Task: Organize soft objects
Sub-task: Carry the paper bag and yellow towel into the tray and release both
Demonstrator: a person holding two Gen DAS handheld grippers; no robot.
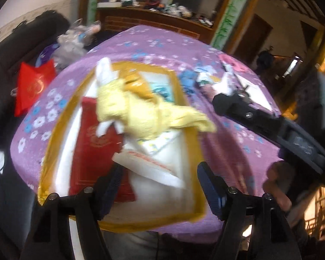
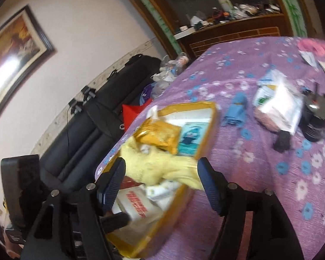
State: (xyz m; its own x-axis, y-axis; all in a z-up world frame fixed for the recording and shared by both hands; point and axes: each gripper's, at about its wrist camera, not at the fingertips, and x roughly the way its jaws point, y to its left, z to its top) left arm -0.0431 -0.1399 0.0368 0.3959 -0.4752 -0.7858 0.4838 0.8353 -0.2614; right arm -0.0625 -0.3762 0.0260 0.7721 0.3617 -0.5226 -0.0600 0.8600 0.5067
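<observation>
Two hand-held grippers are working over one gold-rimmed tray. The left gripper (image 1: 160, 186) is hovering above the tray's near end with its two blue-padded fingers (image 1: 210, 186) spread wide, gripping nothing. The right gripper (image 2: 161, 182) is likewise standing wide open, its fingers straddling the trailing end of one pale yellow cloth (image 2: 160, 169); blur is making it hard to tell whether a pad is brushing the fabric.

That yellow cloth (image 1: 145, 112) is lying across the middle of the tray (image 1: 190, 143), one end spilling over the tray's right rim. Inside the tray are also lying one red packet (image 1: 95, 151) along the left side, one white packet with red print (image 1: 145, 164) near the front, one golden pouch (image 1: 138, 86) and one teal-printed packet (image 1: 162, 88) toward the far end, and one white cloth piece (image 1: 104, 69) poking over the far-left corner.

The tray is sitting on a table under a purple flowered tablecloth (image 2: 260, 173). Beyond it, well apart from the tray, one blue cloth (image 2: 237, 108), one shiny plastic packet (image 2: 277, 104) and one pink item (image 2: 316, 45) are resting on the tablecloth.
</observation>
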